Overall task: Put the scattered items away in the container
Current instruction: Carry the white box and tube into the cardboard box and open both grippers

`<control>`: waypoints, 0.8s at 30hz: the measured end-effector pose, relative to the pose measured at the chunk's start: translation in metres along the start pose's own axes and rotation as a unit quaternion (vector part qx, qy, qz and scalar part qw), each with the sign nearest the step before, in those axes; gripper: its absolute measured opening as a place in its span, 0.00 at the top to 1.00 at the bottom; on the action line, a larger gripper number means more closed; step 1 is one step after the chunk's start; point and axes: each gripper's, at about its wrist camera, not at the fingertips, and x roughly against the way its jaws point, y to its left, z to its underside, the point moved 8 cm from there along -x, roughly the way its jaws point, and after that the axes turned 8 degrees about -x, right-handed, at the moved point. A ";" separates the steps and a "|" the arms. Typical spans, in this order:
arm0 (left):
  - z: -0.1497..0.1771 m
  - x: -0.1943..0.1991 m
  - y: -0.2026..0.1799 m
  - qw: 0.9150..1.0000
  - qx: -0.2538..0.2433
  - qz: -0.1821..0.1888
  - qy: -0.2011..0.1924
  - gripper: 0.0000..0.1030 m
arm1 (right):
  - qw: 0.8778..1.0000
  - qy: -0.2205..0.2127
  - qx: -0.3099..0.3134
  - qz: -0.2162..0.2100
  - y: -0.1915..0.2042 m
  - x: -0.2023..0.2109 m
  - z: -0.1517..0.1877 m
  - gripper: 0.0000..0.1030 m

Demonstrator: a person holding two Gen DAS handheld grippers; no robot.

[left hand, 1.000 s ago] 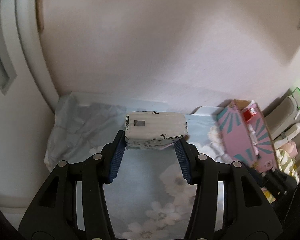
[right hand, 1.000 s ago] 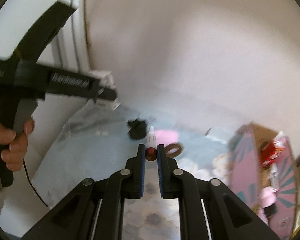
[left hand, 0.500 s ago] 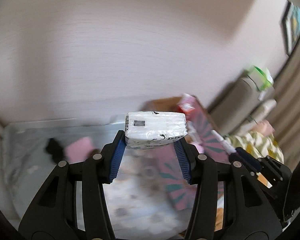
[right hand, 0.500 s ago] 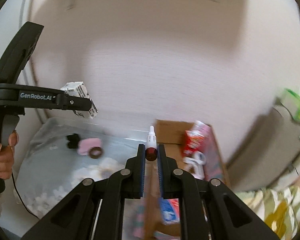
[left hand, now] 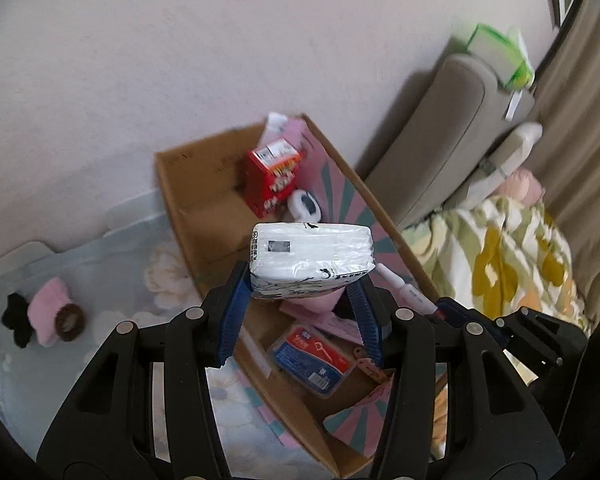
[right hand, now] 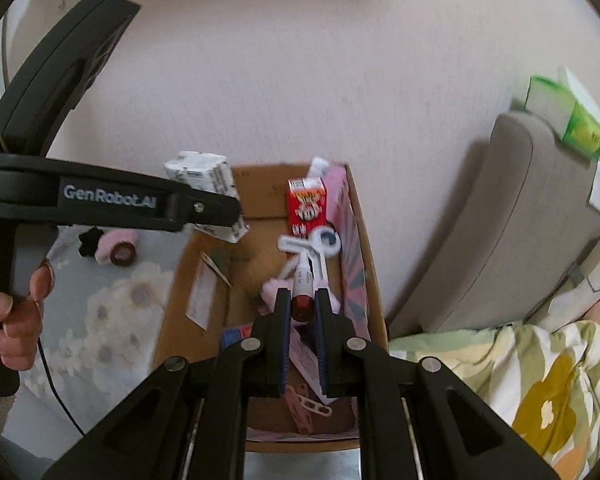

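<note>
My left gripper (left hand: 300, 286) is shut on a white tissue pack (left hand: 310, 258) and holds it above the open cardboard box (left hand: 188, 204). In the right wrist view the same tissue pack (right hand: 204, 184) hangs over the box's left wall (right hand: 176, 304). My right gripper (right hand: 303, 300) is shut on a white tube with a dark red end (right hand: 302, 286), over the box's middle. That tube (left hand: 404, 290) also shows in the left wrist view. Inside the box lie a red carton (left hand: 274, 180), a blue floss case (left hand: 314, 360) and a white tool (right hand: 314, 246).
On the floral cloth (left hand: 112, 264) left of the box lie a pink roll (left hand: 50, 314), a brown ring (left hand: 70, 320) and a black item (left hand: 14, 312). A grey sofa (right hand: 516, 216) with a green tissue box (right hand: 568, 112) and a patterned blanket (right hand: 540, 380) stands right. A hand (right hand: 12, 308) grips the left tool.
Both grippers have swung right from the cloth to above the box, each keeping its load. The box's inside has come into view.
</note>
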 end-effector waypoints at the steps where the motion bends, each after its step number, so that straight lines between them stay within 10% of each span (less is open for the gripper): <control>1: 0.000 -0.006 -0.002 1.000 -0.001 0.000 0.004 0.55 | 1.000 0.005 0.000 -0.002 -0.003 -0.003 0.001 0.90; 12: 0.001 -0.022 -0.002 1.000 0.012 0.008 0.019 0.53 | 0.999 0.021 0.016 -0.022 -0.011 -0.024 0.003 0.90; 13: 0.000 -0.020 -0.002 1.000 0.018 0.018 0.015 0.49 | 0.999 0.022 0.018 -0.026 -0.010 -0.025 0.003 0.90; 15: -0.003 -0.016 0.003 0.999 0.038 0.014 0.007 0.10 | 0.998 0.033 0.024 -0.043 -0.005 -0.026 0.004 0.89; 19: -0.015 0.006 0.017 0.998 0.054 0.001 -0.033 0.04 | 0.998 0.030 0.053 -0.008 -0.001 -0.026 0.005 0.54; 24: -0.019 0.031 0.046 0.996 0.069 -0.037 -0.046 0.03 | 0.999 -0.004 0.045 -0.007 0.000 -0.007 -0.004 0.36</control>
